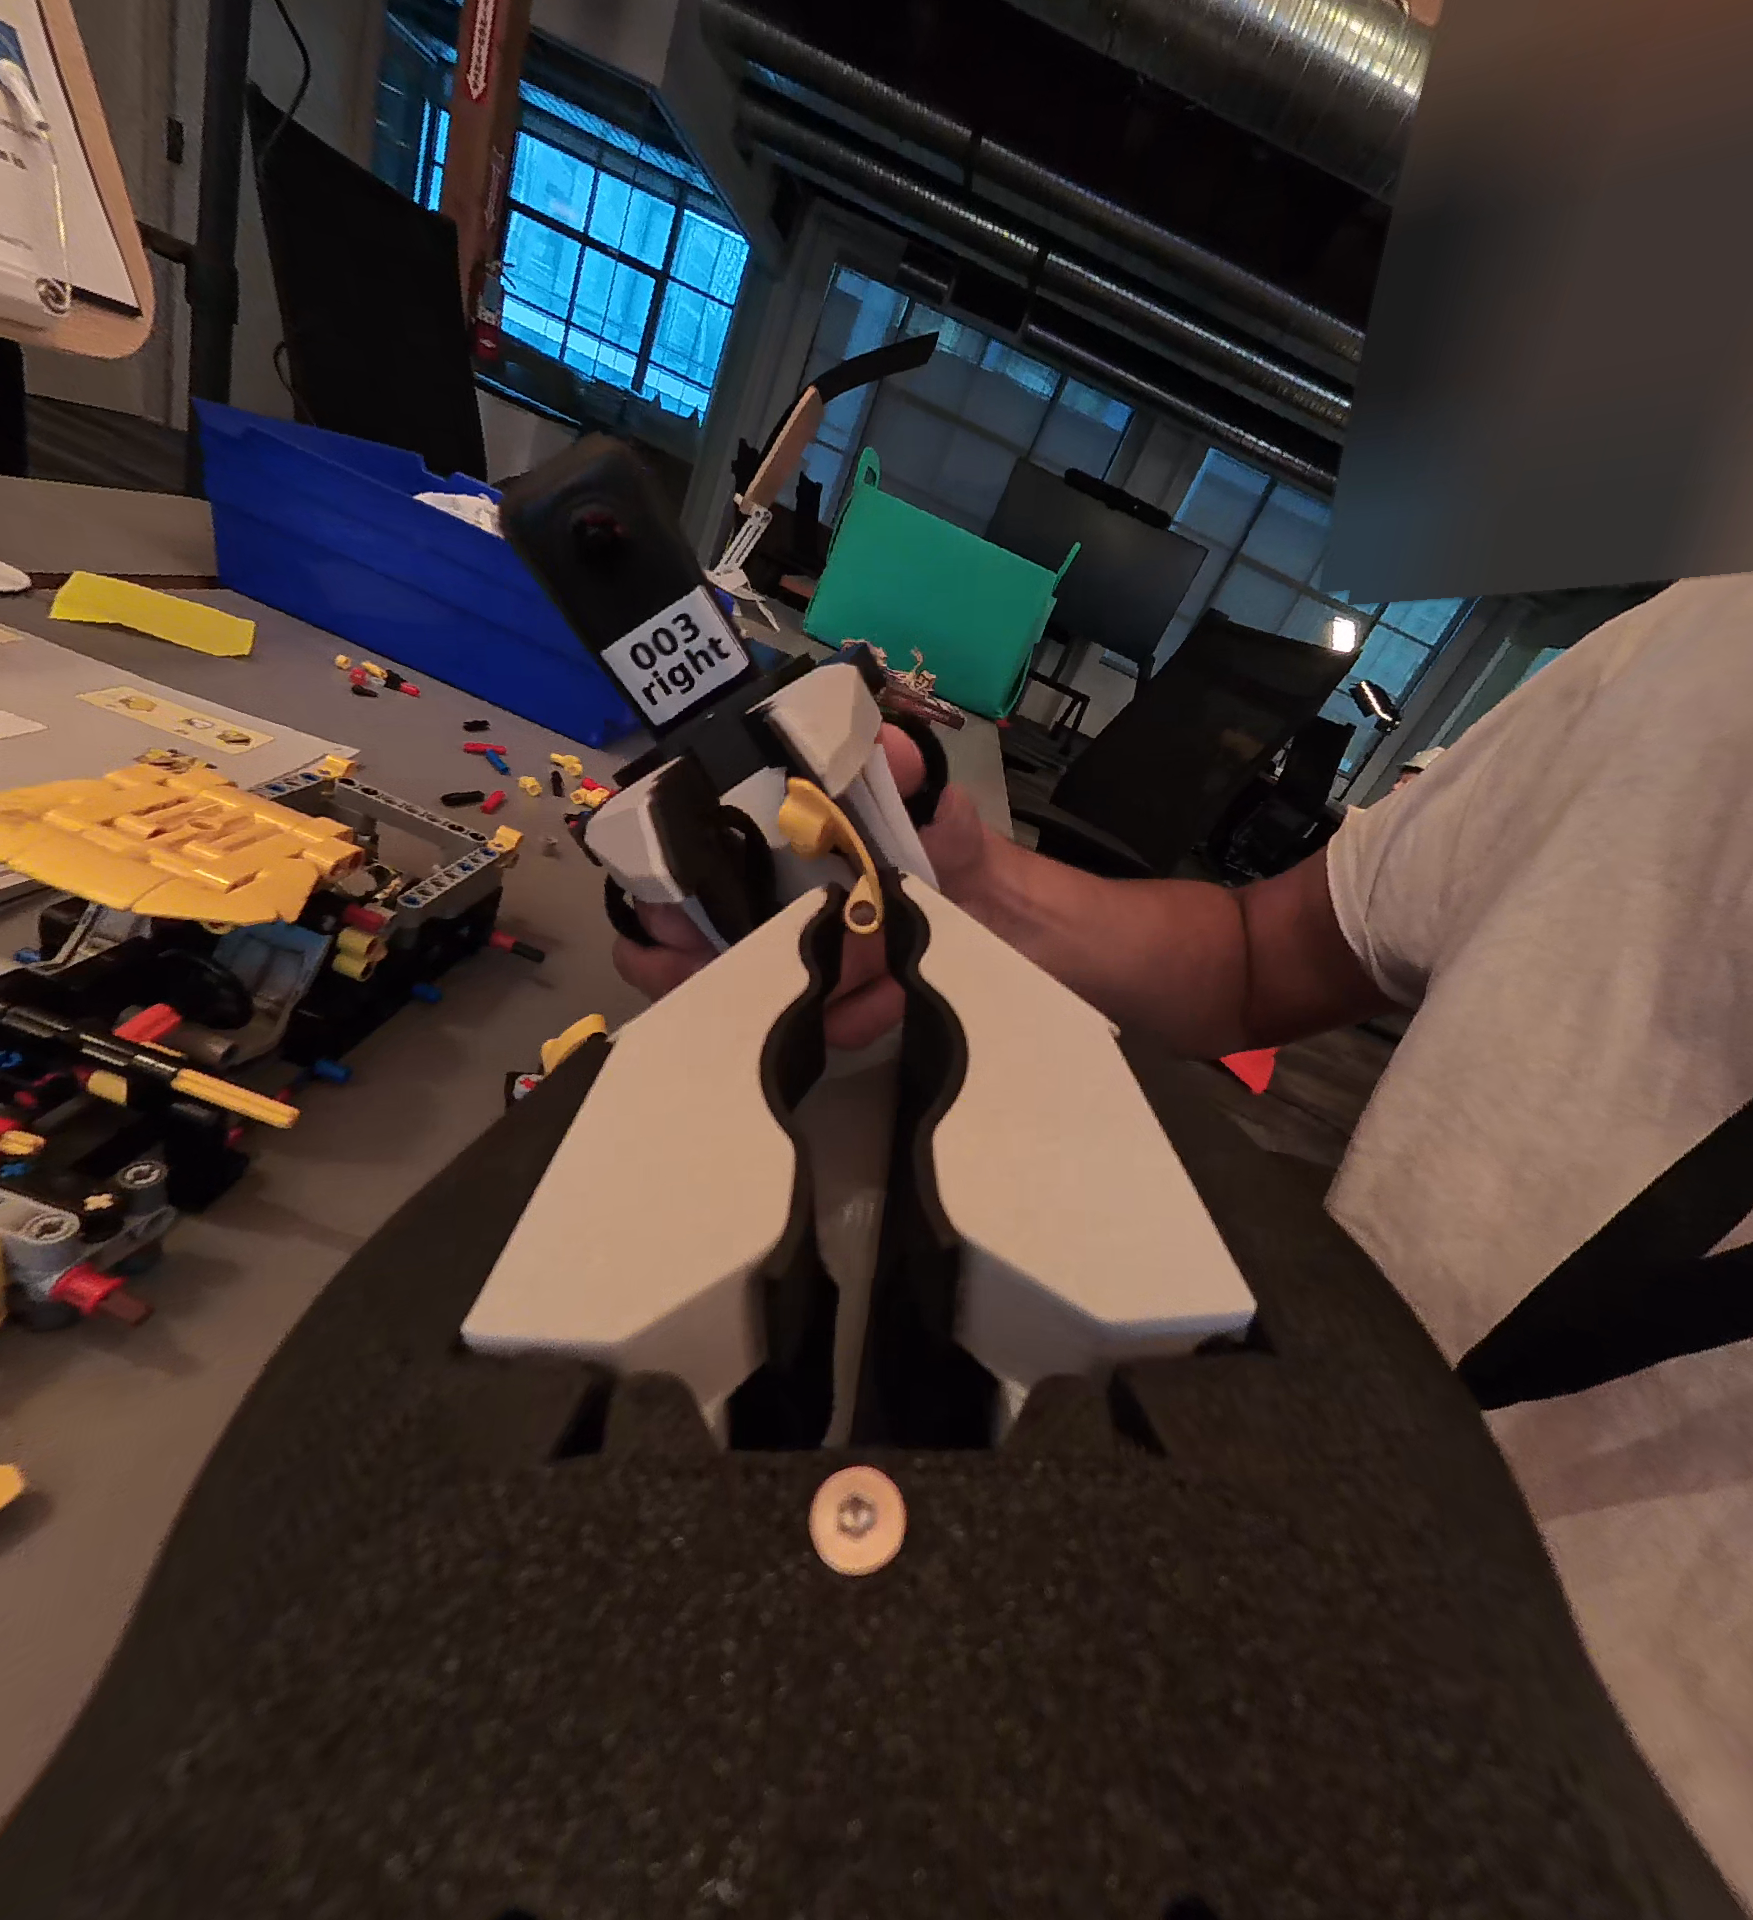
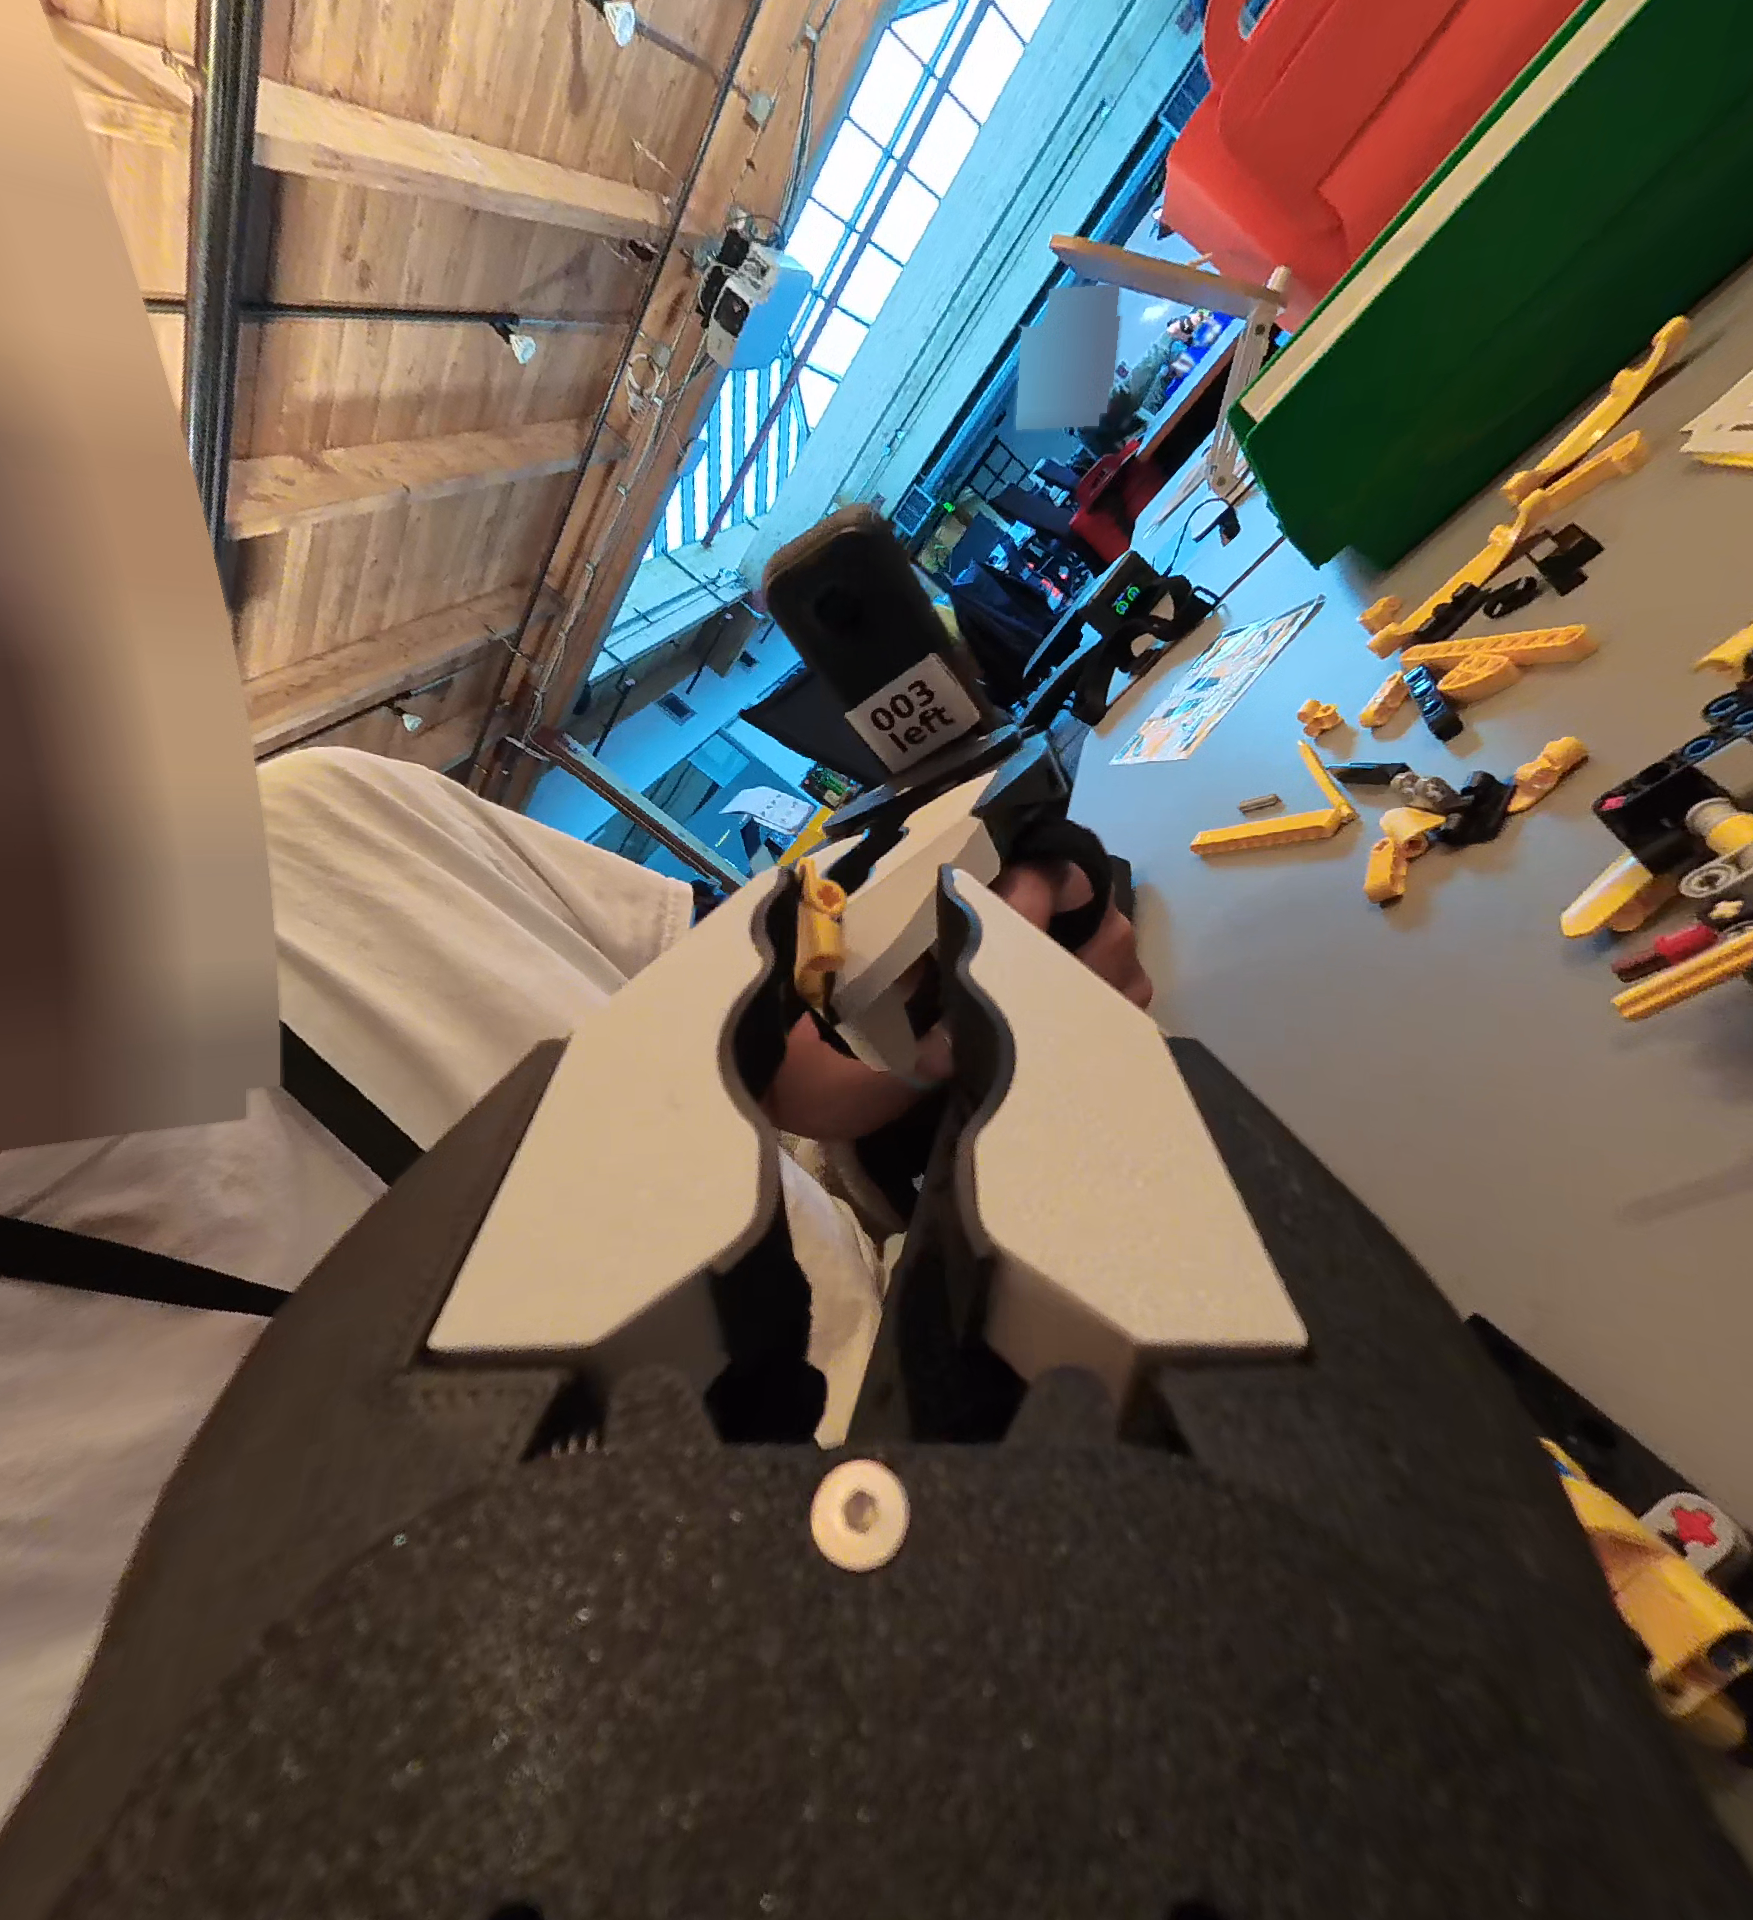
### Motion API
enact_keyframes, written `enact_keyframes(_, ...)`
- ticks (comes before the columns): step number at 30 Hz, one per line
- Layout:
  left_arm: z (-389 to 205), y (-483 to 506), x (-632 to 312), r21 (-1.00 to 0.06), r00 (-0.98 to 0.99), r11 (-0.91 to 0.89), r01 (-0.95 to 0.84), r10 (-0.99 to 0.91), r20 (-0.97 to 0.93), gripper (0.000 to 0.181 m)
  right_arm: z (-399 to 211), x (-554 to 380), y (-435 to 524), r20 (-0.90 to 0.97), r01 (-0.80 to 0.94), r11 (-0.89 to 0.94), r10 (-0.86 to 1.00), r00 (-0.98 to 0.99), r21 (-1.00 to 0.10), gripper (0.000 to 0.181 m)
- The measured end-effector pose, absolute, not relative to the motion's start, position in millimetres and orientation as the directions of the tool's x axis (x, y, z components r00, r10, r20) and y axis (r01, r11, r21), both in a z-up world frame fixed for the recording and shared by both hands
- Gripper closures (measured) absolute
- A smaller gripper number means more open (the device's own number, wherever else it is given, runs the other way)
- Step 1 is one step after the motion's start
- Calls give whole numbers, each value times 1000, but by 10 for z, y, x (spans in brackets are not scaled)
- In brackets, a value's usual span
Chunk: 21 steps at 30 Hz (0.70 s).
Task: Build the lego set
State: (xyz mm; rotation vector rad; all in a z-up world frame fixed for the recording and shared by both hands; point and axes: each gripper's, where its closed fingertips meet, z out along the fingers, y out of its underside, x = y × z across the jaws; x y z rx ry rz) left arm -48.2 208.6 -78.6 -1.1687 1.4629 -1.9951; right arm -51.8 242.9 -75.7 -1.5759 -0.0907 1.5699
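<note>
The left gripper (image 1: 864, 914) has its fingers (image 1: 706, 1122) drawn together at the tips, clamped on the ringed end of a small yellow piece (image 1: 861, 912). The right gripper (image 1: 747, 831), met tip to tip just beyond it, grips the other, bulkier end of that piece. In the right wrist view the right gripper (image 2: 856, 925) has its own fingers (image 2: 1080, 1122) nearly closed, the yellow piece (image 2: 818, 930) pinched at the left tip with the left gripper's white finger wedged in beside it. Judging from this, the piece is held off the desk between both tools so that it can be turned, re-gripped or passed across before it goes onto the model; a part this small would be hard to reorient with one pair of fingers.

Left of the fingers in the left wrist view, on the desk (image 1: 352, 1351), stands the partly built model (image 1: 176, 935), black and grey frame under a yellow panel, with loose pins (image 1: 498, 769) scattered beyond it, an instruction sheet (image 1: 20, 717) and a blue bin (image 1: 384, 561) farther off. None of that assembly's top shows in the right wrist view, which instead gives only an edge of the model (image 2: 1734, 862) to the right of the fingers, plus loose yellow beams (image 2: 1474, 644) and a green box (image 2: 1526, 312) that the left view lacks. The person's hand (image 2: 851, 1081) on the left tool shows there too.
</note>
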Motion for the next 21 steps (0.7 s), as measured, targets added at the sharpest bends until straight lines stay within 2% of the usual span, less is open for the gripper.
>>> enact_keyframes(1, -788, 2091, -481, -916, -567, -371, -151, -727, 388, 174, -762, -485, 2445, -774, -522, -603, 599, 204, -604, 159)
enact_keyframes(3, -762, 2071, -500, -916, -582, -374, -143, -717, 383, 175, -741, -341, 2495, -775, -573, -561, 589, 230, -597, 177)
enact_keyframes(6, -771, 2113, -480, -911, -565, -386, -143, -724, 396, 174, -695, -302, 2447, -767, -567, -562, 603, 217, -602, 159)
enact_keyframes(9, -732, 2220, -471, -896, -541, -429, -115, -729, 418, 174, -721, -469, 2382, -755, -497, -597, 621, 211, -630, 157)
enact_keyframes(17, -771, 2253, -433, -921, -492, -378, -91, -787, 372, 175, -770, -509, 2444, -795, -546, -623, 589, 143, -560, 168)
enact_keyframes(21, -842, 2267, -389, -919, -463, -375, -123, -797, 388, 174, -793, -471, 2476, -782, -549, -594, 591, 197, -588, 172)
